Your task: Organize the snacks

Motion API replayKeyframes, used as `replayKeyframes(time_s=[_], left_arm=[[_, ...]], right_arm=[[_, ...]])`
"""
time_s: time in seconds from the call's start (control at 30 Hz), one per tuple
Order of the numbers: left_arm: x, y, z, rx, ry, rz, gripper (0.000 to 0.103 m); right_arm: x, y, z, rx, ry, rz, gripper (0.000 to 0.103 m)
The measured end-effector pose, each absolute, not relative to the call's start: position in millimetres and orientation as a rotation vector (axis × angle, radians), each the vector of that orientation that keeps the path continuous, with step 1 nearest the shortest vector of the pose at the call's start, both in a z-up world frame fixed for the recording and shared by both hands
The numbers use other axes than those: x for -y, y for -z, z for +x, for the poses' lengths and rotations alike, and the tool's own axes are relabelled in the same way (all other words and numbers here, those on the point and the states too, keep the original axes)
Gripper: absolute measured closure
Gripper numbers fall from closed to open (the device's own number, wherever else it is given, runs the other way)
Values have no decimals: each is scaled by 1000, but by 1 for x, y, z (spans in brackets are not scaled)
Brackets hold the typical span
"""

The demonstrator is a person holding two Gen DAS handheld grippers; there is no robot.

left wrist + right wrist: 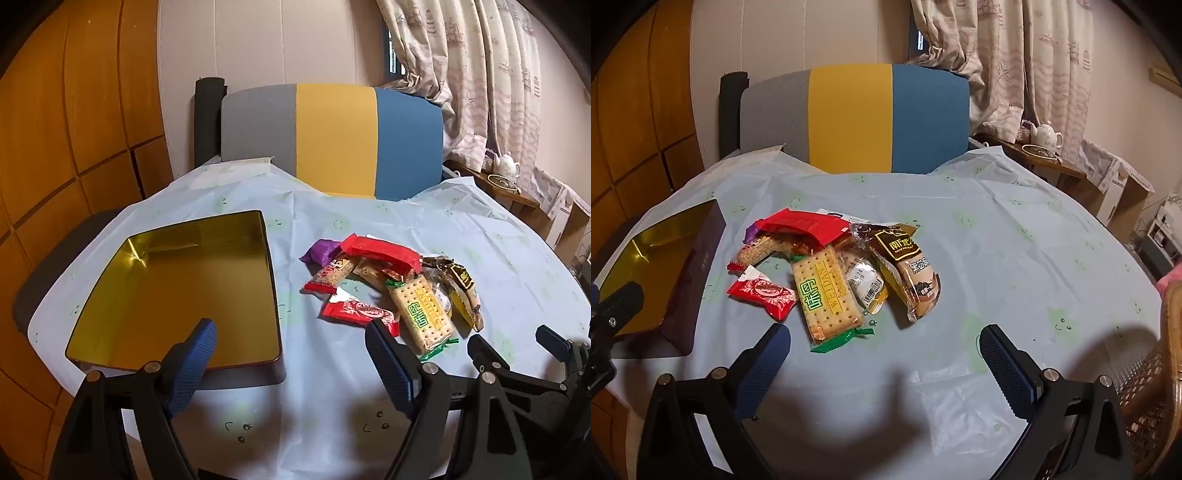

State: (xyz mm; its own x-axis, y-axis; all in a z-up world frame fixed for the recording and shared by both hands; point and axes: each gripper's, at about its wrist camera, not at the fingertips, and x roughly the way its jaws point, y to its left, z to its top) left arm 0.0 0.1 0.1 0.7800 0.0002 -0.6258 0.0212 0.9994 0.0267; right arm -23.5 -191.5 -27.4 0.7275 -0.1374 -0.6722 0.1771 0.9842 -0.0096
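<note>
Both tongs stand released, jaws spread wide and holding nothing: the left tongs (291, 354) hover over the near edge of the counter (498, 266), with one finger overlapping the near rim of the gold tin (177, 288), and the right tongs (884, 354) hang over bare cloth just short of the snack pile.

Nearest the right tongs lies the cracker pack (827, 295), its green crimped end pointing toward the near edge, and just beside it the small red candy packet (762, 291) (apart from the heap, the easiest pick). Further in, the long red wrapper (801, 225) lies across a sesame bar (759, 251), with a purple packet (319, 251) behind and a brown-and-yellow pastry pack (908, 273) toward the right edge. The tin sits empty toward the left edge, so no snack is yet put away.

The likely trouble is the overlap: closing on the cracker pack could drag its neighbours along or crush the crackers if squeezed hard. Slick film may slide out of the pads. The thin tablecloth (1015, 236) could bunch under a low approach and shift everything. The left tongs, so close to the tin's rim, might knock it toward the edge.
</note>
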Motion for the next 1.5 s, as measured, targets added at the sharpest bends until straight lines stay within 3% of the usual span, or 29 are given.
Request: replayKeyframes(time_s=[1.5], left_arm=[[-2, 5, 1, -718, 25, 31, 19]], right_arm=[[192, 29, -23, -736, 168, 58, 0]])
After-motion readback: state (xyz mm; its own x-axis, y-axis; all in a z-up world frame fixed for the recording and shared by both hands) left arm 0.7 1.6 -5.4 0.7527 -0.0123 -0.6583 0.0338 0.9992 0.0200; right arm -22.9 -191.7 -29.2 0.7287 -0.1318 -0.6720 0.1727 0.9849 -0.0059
